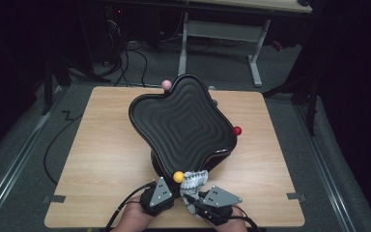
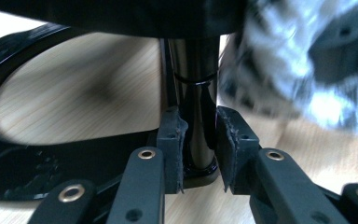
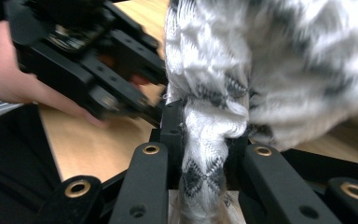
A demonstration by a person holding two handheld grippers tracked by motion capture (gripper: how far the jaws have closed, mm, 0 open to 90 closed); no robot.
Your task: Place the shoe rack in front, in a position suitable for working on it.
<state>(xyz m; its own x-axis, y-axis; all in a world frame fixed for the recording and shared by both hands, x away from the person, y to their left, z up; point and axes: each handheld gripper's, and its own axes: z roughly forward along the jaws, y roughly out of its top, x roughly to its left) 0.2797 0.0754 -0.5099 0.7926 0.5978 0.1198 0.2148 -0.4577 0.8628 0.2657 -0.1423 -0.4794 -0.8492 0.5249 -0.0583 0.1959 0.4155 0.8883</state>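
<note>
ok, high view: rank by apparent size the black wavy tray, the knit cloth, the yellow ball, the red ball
1. black wavy tray
2. knit cloth
3. yellow ball and red ball: look alike, the yellow one nearer the camera, so unranked.

A square table (image 1: 106, 164) with a pale wood-grain top stands on grey carpet, its near corners marked with strips of grey tape (image 1: 54, 198). Directly on it, towards the middle and the near edge, rests the black ring-shaped base (image 2: 9, 140) of a stand, from which a glossy black post (image 2: 193, 93) rises to carry a wavy-edged, ridged black tray (image 1: 183, 125) above the wood. The tabletop to the left and right of the stand lies bare.
</note>
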